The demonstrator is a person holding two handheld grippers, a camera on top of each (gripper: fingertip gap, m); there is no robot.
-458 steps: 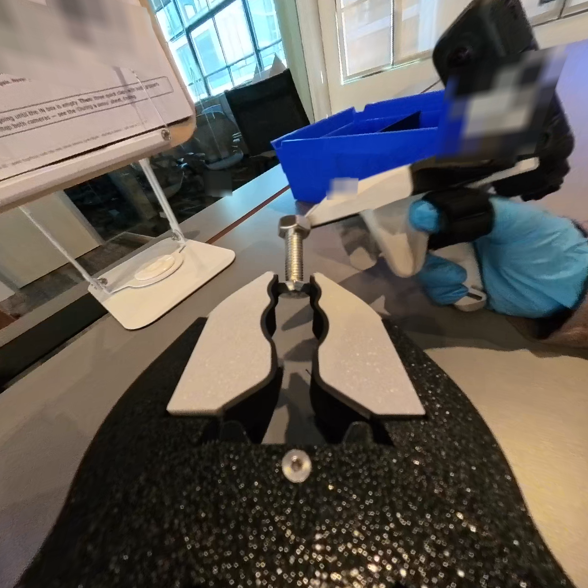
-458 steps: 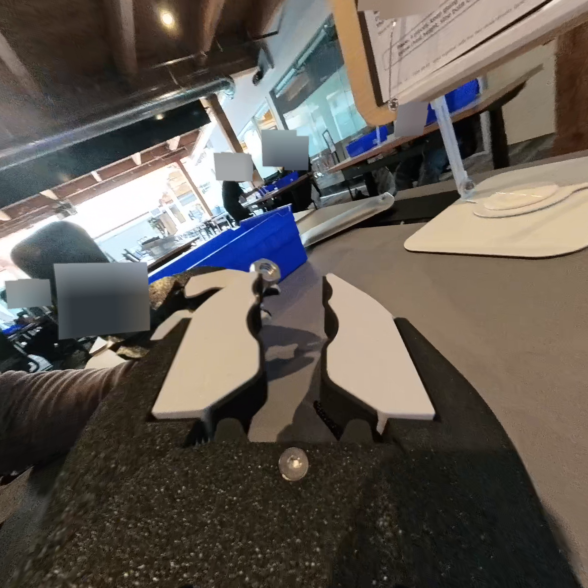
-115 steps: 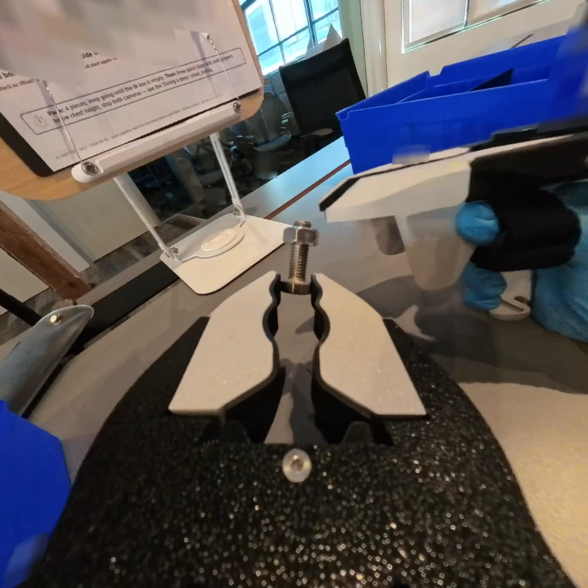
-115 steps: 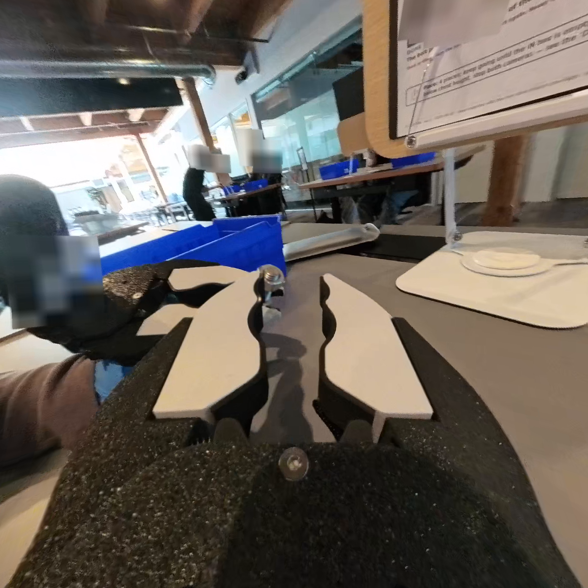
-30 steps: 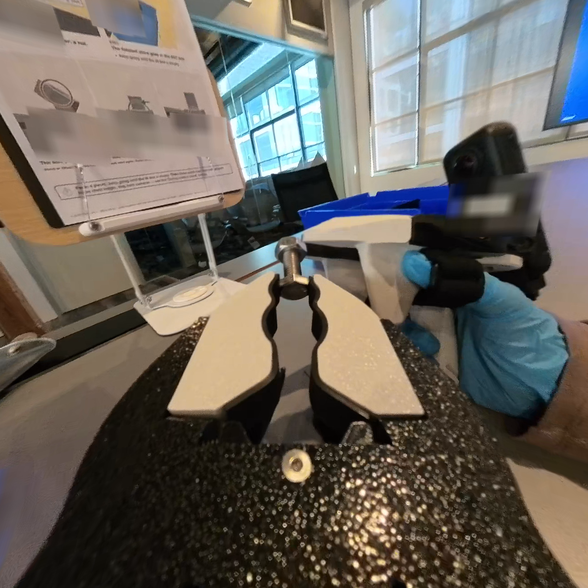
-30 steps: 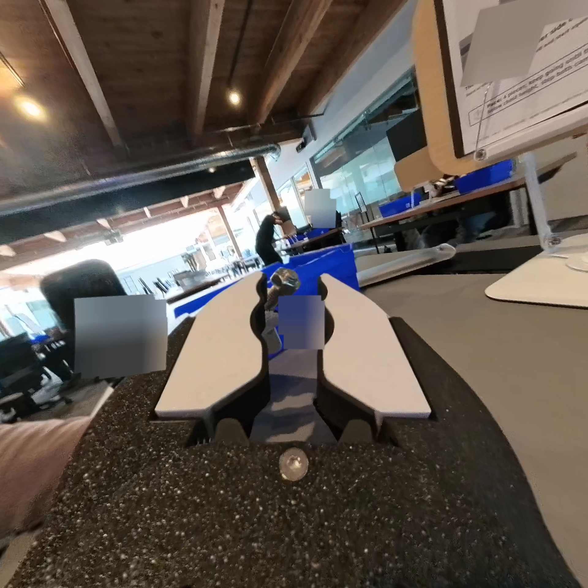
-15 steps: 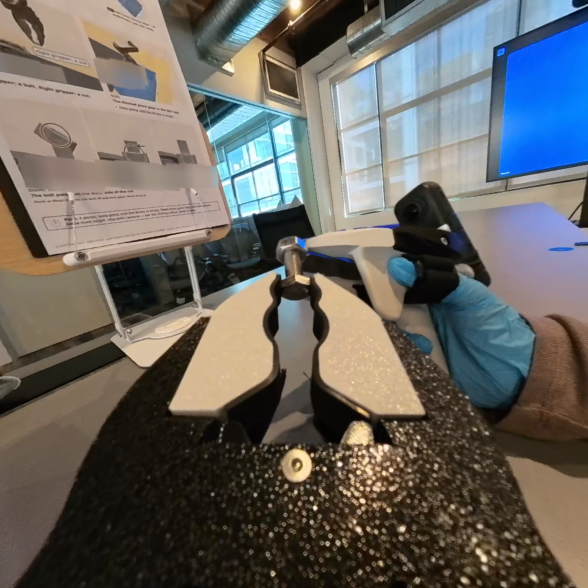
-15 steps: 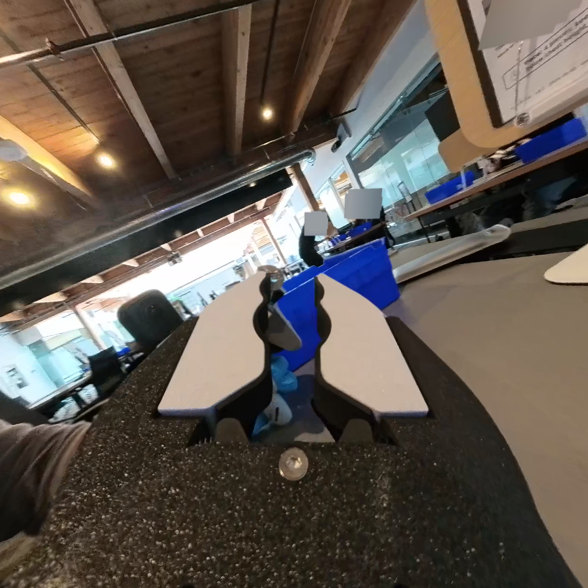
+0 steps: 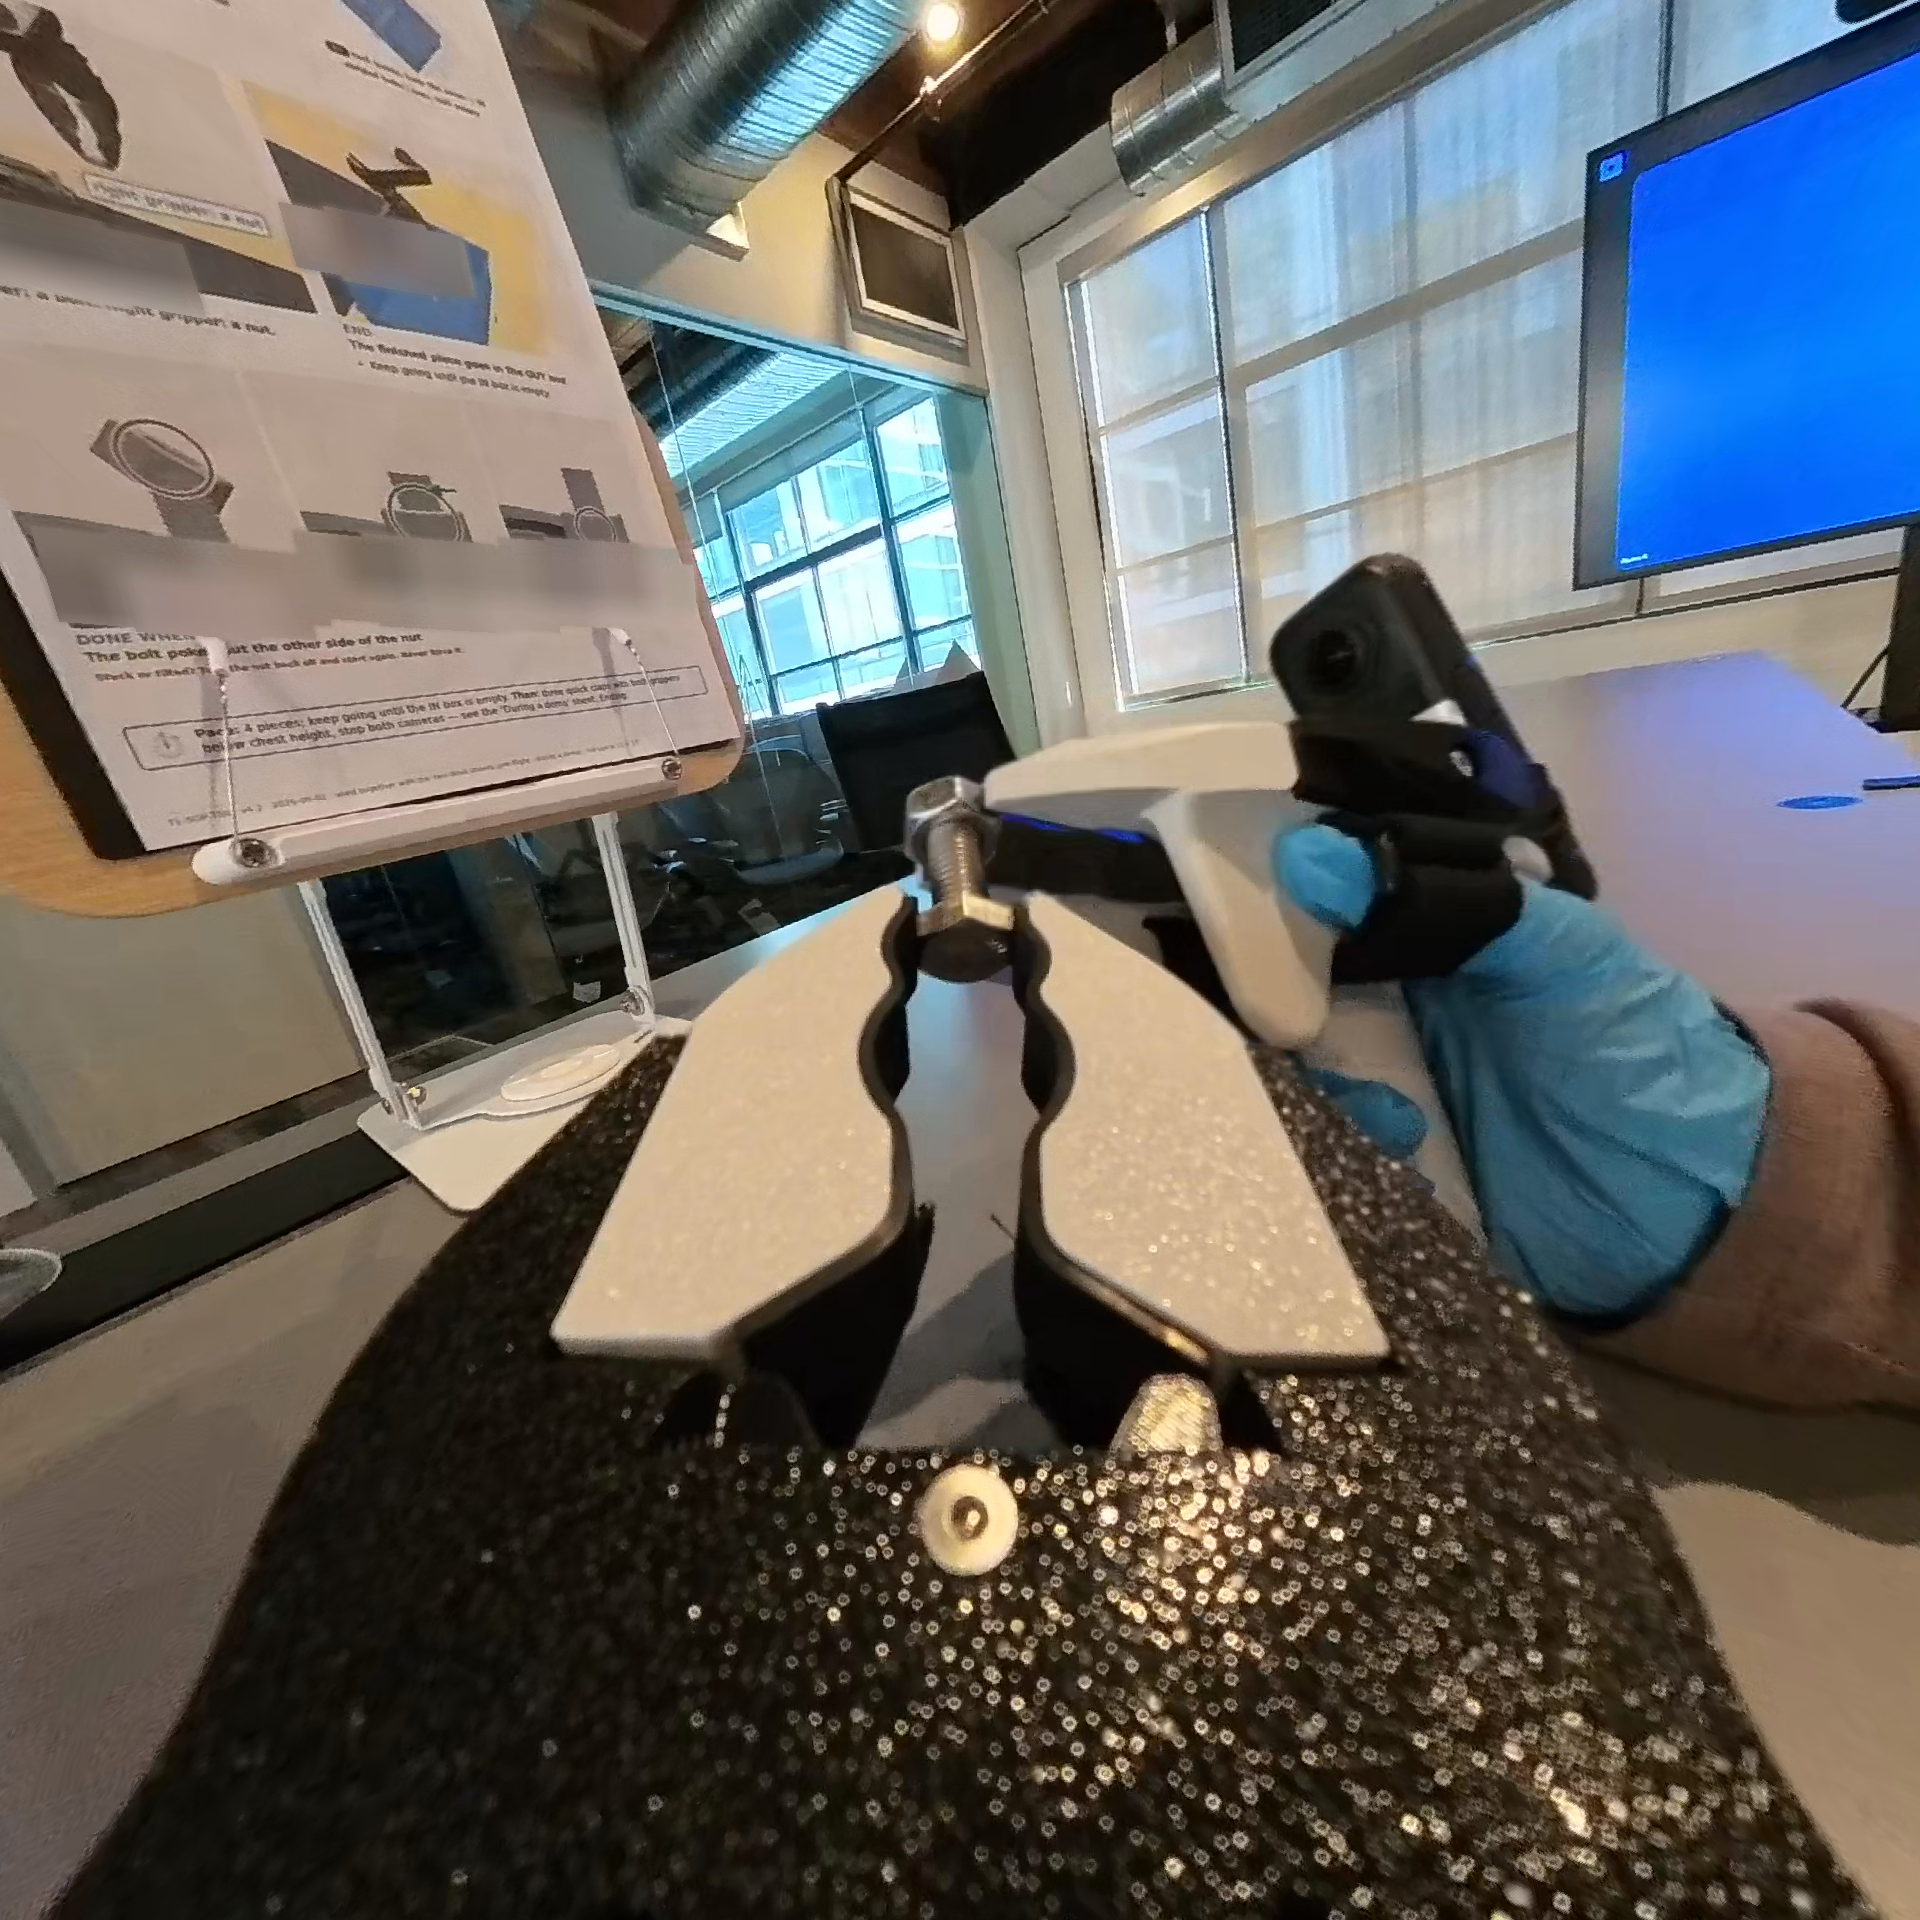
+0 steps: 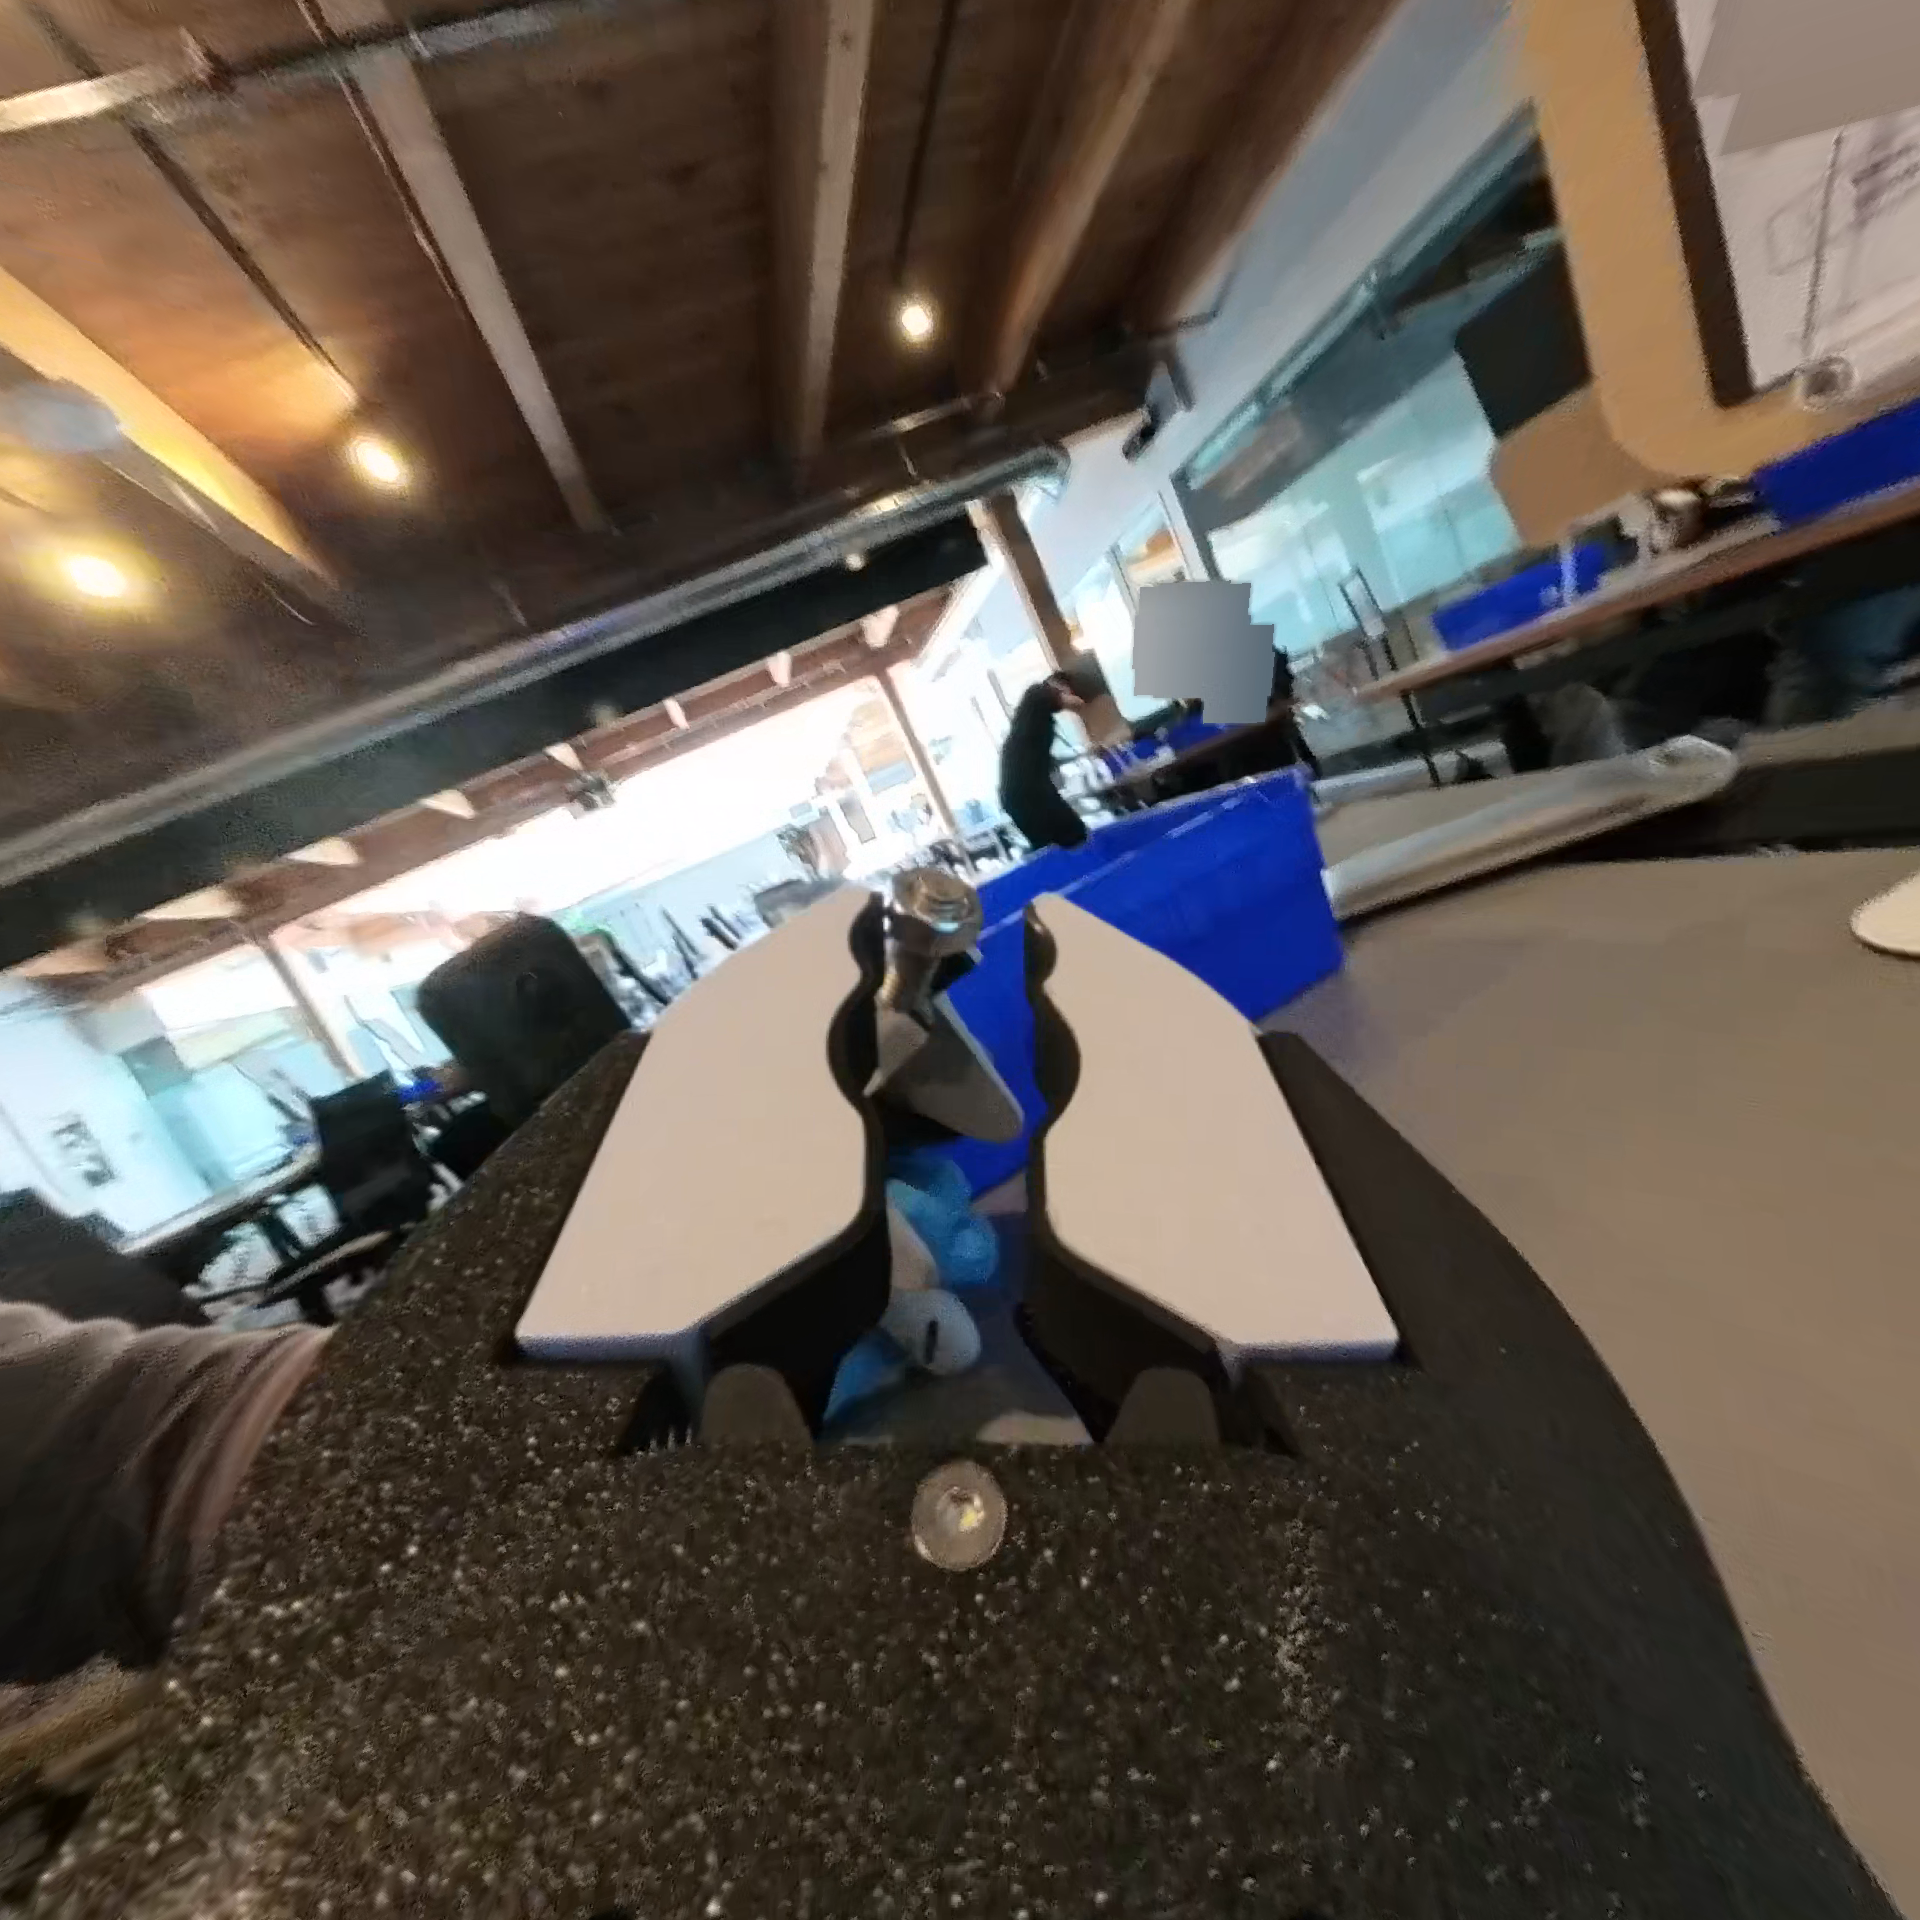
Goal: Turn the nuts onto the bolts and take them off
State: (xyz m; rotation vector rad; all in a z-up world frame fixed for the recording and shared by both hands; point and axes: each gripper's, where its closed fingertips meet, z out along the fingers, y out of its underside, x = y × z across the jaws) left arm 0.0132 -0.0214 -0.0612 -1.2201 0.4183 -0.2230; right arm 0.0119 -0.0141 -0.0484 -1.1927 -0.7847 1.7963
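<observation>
A: Since a second ago, left wrist view tilted up; right gripper (image 9: 971,821) swung in level from 3 o'clock, and the blue bin behind it dropped out of that view.

B: Left gripper (image 9: 961,940)?

A: Narrow, clamped on the hex head of the bolt (image 9: 951,883), shank standing upright. Judged: held so to present the thread end and stop the bolt spinning.

B: And the nut (image 9: 940,805)?

A: Sat at the shank's top, 12 o'clock from the left gripper. Right gripper's fingertips (image 9: 1039,784) reached it from the side; its own view showed the nut (image 10: 935,920) between the tips. Whether the tips actually pinched it, could not tell.

B: Why sideways?

A: Likely so a wrist roll turns the nut about the bolt's axis. Both were held above the worktop (image 9: 1714,831), near the instruction stand (image 9: 364,416) at 10 o'clock.
</observation>
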